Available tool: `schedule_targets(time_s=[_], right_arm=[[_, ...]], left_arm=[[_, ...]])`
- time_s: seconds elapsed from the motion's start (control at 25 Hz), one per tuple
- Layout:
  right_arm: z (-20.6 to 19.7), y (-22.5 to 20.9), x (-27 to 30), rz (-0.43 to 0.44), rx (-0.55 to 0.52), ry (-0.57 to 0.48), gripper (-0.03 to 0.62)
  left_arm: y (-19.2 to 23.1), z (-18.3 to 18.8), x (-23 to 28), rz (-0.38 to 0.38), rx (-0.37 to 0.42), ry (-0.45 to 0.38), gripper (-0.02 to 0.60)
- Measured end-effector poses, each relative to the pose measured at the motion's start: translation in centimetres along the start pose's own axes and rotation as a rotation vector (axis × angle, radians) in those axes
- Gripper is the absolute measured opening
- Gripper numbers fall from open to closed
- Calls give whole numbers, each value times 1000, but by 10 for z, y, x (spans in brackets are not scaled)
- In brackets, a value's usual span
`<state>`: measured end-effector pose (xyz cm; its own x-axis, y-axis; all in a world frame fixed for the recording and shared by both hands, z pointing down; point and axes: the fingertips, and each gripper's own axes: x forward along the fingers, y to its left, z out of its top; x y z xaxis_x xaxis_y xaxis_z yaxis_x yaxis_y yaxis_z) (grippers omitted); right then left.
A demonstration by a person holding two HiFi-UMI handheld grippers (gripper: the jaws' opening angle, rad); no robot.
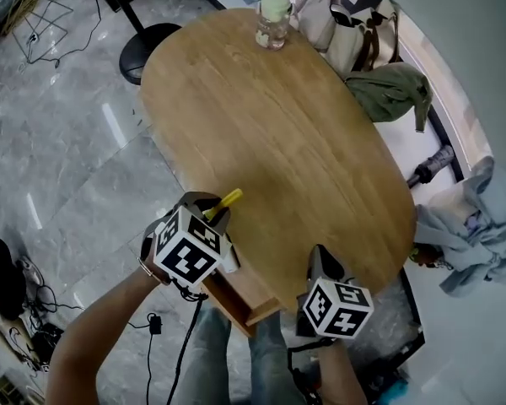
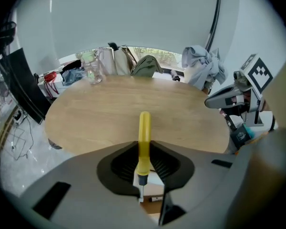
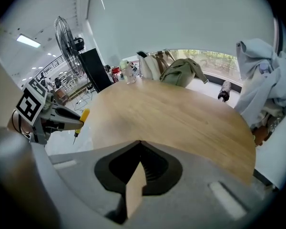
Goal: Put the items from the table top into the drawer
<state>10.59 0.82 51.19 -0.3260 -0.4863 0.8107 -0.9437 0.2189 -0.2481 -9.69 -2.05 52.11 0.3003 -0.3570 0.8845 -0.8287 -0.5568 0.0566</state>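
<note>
a: while the drawer (image 1: 260,310) stands open under the near edge of the worktop (image 1: 278,142), can you see what's in it?
b: bare wood from the head view. through the left gripper view only a pale shape and a small dark one show, too little to name.
a: and the screwdriver (image 2: 144,128)?
b: clamped by its yellow handle in the left hand-held gripper (image 2: 144,147), tip down, at the worktop's near edge just beside the drawer.
a: the right hand-held gripper (image 3: 140,141)?
b: jaws together on nothing, at the near edge right of the drawer.
a: anything else?
b: a jar (image 1: 272,22) with a pale green lid at the far end. bags (image 1: 341,24) and a green jacket (image 1: 392,91) lie beyond the rim, well apart from both.
</note>
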Motion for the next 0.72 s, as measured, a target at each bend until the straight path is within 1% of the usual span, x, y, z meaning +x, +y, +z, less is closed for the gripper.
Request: schedule_targets(time_s=[0.24,0.48,0.6,0.72], right_arm=[[7,9,3,18,-57,10,5],[8,19,7,46,-119,30,5],[3,26,9,66,-154,44,5],[1,34,11,90,-188,57,5]], left_arm=[[-5,-41,-6,63,-172,-9,69],[-27,-77,-10,99,-300,-3,69],[-33,-90,-13,136,-416,-34,69],[-40,-97,-13,180,-570,-84,71]])
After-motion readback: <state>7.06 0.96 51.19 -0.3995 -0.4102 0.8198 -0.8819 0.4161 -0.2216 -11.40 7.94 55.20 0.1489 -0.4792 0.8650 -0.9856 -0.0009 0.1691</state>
